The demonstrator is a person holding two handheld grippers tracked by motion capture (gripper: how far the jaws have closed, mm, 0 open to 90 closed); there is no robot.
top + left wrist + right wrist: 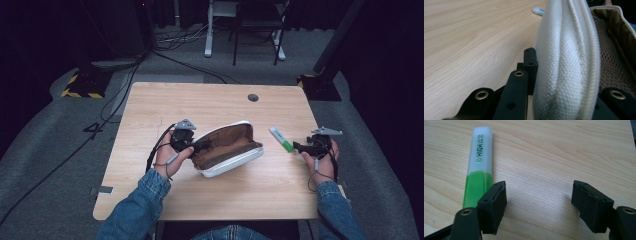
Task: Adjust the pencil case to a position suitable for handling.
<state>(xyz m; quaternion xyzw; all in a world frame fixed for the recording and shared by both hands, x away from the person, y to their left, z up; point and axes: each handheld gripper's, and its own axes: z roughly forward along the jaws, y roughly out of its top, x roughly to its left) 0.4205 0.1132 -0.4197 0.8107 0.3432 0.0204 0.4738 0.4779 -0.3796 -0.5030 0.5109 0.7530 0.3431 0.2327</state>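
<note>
Sitting near the middle of the high view, a white fabric pouch [227, 150] lies on a light wooden table [210, 102], its mouth gaping to show a brown lining. The left hand-held gripper [196, 147] is at the pouch's left end, just left of centre in the frame, with its jaws clamped on the edge of the white fabric. In the left gripper view the pouch [564, 62] rises as a thick fold of ribbed white canvas through the middle of the frame, pinched between the black jaws at the bottom; brown mesh and a tan inner lining show at the right, and bare wood fills the left half. A highlighter pen [282, 139] lies to the right of the pouch in the high view, apart from it, slanting from upper left to lower right, with a pale white end and a bright green end. The right hand-held gripper [299, 147] sits at the right of the frame, its tip just beside the pen's green end. In the right gripper view, the jaws stand wide apart and hold nothing; the highlighter pen [479, 162] lies in the upper left, outside the left jaw, its green end partly hidden behind that jaw. Its pale half bears the green word "HIGH".
</note>
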